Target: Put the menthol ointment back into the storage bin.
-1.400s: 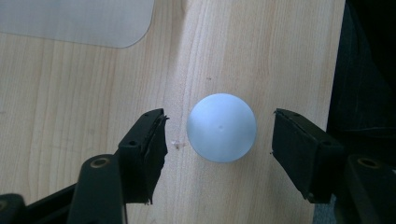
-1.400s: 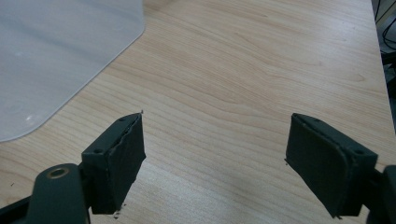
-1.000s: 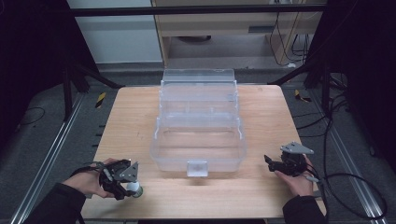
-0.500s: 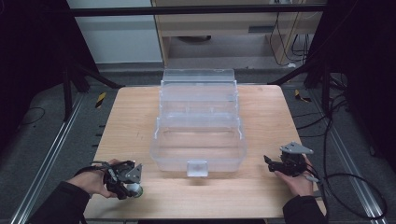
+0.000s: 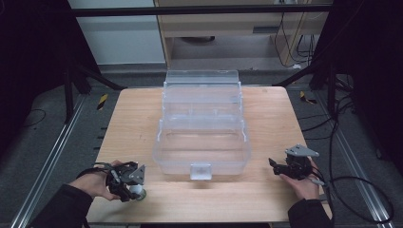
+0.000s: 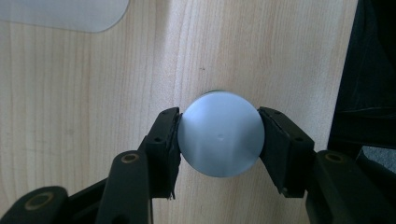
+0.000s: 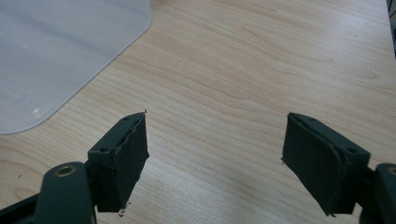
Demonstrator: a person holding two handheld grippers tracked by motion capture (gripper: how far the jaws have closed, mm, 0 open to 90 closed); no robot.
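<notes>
Left gripper (image 6: 219,140): jaws pressed against both sides of a round grey cap (image 6: 221,134), at the near-left table (image 5: 128,114) edge. Right gripper (image 7: 215,163): jaws spread wide, empty, over bare wood beside the clear plastic box (image 5: 202,128).

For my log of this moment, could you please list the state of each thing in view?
Box: open, lid back, looks empty.
Cap: on the table, between the left jaws.
Left gripper: shut on cap.
Right gripper: open, empty, above bare table.
</notes>
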